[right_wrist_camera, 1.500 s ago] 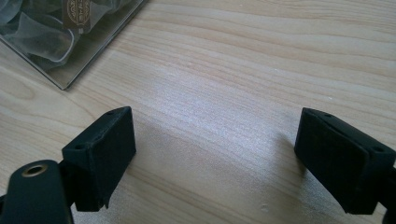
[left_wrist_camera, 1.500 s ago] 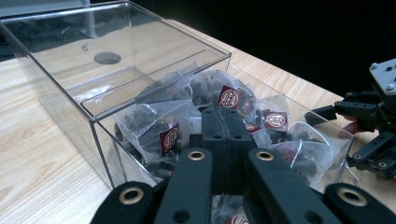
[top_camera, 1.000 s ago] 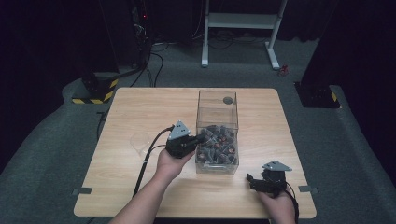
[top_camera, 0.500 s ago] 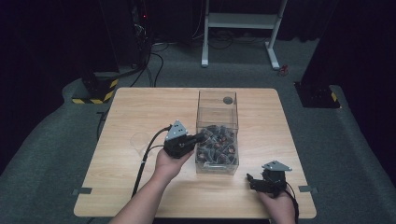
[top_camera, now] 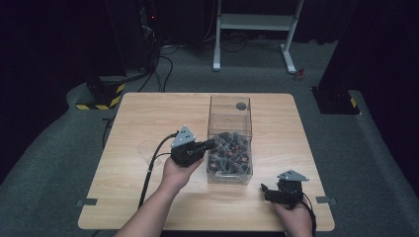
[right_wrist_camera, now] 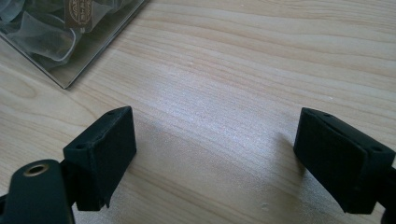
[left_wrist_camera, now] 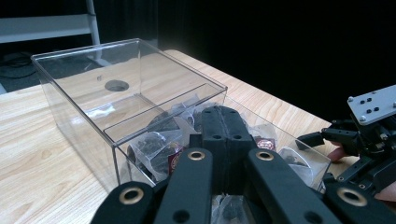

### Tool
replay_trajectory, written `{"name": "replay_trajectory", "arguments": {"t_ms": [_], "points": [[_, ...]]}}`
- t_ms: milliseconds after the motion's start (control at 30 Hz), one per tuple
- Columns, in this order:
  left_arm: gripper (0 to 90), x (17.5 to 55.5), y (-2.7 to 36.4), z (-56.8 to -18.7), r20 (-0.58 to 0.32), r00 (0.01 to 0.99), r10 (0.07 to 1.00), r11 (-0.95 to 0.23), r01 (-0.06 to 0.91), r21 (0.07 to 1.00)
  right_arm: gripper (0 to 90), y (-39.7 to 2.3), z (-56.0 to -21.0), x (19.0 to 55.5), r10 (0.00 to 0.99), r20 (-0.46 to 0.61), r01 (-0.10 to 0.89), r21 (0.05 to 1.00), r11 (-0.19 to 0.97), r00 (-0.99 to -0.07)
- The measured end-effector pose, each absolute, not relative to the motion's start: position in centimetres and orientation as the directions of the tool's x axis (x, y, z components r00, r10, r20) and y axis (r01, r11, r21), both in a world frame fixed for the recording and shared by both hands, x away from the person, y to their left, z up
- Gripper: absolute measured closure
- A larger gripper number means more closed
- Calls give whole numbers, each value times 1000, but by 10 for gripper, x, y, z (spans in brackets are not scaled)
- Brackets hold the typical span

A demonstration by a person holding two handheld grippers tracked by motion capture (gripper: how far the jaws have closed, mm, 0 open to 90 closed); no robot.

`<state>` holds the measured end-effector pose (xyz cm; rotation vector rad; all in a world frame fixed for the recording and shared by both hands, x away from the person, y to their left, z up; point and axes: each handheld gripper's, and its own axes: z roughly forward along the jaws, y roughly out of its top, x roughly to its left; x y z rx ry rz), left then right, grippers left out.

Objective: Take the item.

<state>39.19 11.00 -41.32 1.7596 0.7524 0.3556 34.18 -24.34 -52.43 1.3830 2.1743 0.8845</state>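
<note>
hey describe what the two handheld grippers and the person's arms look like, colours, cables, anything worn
Both are black. The left gripper and the right gripper each carry a grey three-cornered plate on top, with small screw holes. A black cable trails from the left one. The arms of its jaws have brass-ringed pivot holes, and the pads are blocky black foam-like rectangles. The person's forearms are bare, with no sleeves or gloves.

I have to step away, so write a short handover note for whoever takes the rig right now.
Left gripper: jaws shut, tips over the clear box, above the heap of sachets; whether a sachet is pinched cannot be told.
Right gripper: jaws open, holding nothing, low over the table near the box's front right corner.
Done: no sachet lies outside the box.
Left: probably lift out a sachet with the left gripper and set it on the table.
</note>
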Motion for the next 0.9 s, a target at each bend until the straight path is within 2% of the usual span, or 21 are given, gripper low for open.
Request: {"name": "replay_trajectory", "arguments": {"t_ms": [500,900], "points": [[900,390,119,-409,-132,744,656,-155,303,940,129,-243,-524,342,907,-8,644,702,305,-421],[900,388,144,-411,-126,713,690,-151,312,938,129,-243,-524,342,907,-7,644,702,305,-421]]}}
